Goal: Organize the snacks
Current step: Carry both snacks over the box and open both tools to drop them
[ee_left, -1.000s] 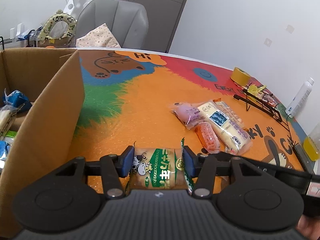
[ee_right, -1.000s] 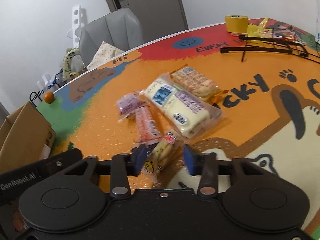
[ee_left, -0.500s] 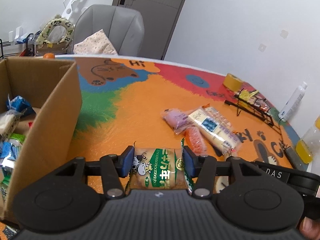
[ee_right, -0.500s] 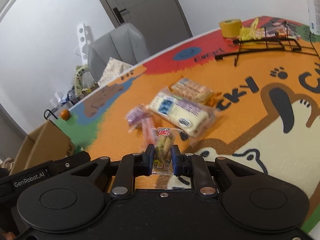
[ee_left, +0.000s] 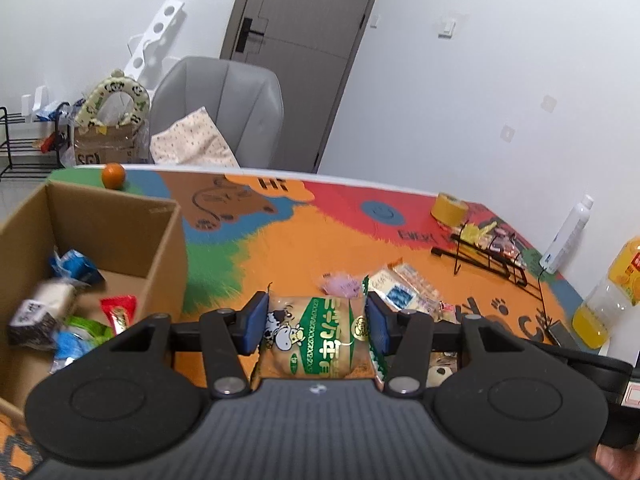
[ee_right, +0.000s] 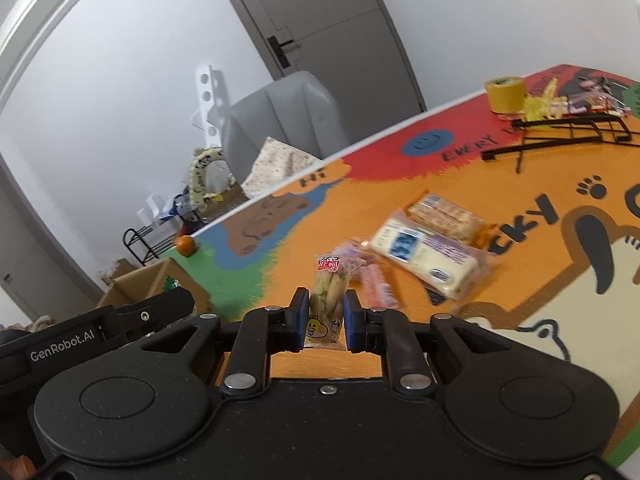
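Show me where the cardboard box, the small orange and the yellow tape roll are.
cardboard box (ee_left: pixel 168 248), left wrist view, right wall
small orange (ee_left: pixel 113 176), left wrist view, centre
yellow tape roll (ee_right: pixel 505 94), right wrist view, side

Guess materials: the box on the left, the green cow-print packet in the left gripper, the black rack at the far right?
Box: brown corrugated cardboard, matte, raw cut edges. Cow-print packet, clamped in the left gripper: glossy printed plastic film, probably, with crimped serrated ends. Rack: thin black wire, likely coated metal; finish unclear.
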The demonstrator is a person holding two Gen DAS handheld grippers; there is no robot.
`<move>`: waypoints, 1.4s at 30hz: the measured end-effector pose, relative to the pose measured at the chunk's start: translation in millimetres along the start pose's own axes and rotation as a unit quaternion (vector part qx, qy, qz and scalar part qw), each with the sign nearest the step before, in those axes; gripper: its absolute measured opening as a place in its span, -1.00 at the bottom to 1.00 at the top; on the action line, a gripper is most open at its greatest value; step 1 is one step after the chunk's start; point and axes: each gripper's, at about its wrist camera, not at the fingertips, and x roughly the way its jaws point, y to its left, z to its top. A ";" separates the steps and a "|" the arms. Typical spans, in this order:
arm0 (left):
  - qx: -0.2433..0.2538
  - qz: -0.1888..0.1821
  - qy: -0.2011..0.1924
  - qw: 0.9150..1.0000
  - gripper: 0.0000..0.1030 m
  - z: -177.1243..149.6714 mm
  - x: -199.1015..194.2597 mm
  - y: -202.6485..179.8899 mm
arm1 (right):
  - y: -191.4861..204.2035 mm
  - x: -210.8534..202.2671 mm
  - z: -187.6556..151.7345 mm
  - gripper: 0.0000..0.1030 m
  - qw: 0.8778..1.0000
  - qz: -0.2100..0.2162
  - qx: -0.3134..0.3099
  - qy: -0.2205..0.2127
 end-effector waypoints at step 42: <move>-0.087 0.107 -0.031 0.990 0.00 17.1 -44.7 135.0 | 134.1 42.1 -4.0 -0.68 0.991 0.093 -0.092 0.018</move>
